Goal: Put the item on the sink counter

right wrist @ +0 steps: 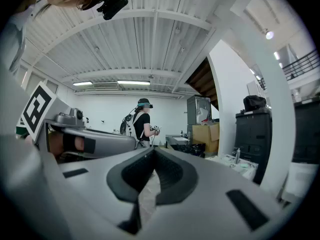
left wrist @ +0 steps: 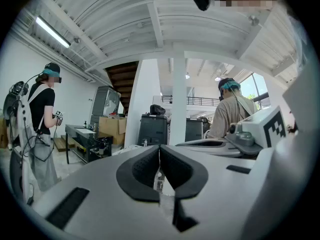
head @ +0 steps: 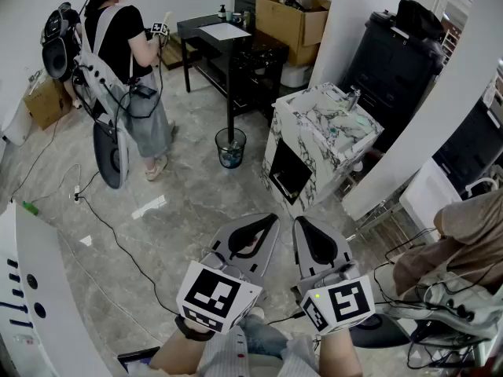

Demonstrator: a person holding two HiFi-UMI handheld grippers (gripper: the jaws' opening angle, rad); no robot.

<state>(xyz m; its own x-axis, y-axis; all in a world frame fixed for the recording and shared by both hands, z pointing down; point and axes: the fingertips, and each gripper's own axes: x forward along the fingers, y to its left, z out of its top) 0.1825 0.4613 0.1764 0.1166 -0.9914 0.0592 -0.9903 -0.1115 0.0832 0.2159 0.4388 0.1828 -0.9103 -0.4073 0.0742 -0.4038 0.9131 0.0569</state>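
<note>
The marble-patterned sink counter [head: 292, 107] stands on the floor ahead and a little right, with a small faucet [head: 353, 96] on top. It also shows in the right gripper view, at the right, as the sink counter [right wrist: 227, 160]. My left gripper [head: 271, 218] and right gripper [head: 300, 221] are side by side low in the head view, both pointing level toward the counter and well short of it. The left gripper [left wrist: 159, 147] has its jaws together with nothing between them. The right gripper [right wrist: 154, 150] is shut and empty too. I cannot tell which object is the item.
A mesh trash bin [head: 230, 148] sits left of the counter. Behind it are a black table [head: 206, 27], a cardboard box [head: 292, 22] and a black cabinet [head: 397, 61]. A person [head: 126, 45] stands at far left; another person [head: 471, 226] is close on my right. Cables cross the floor [head: 118, 242].
</note>
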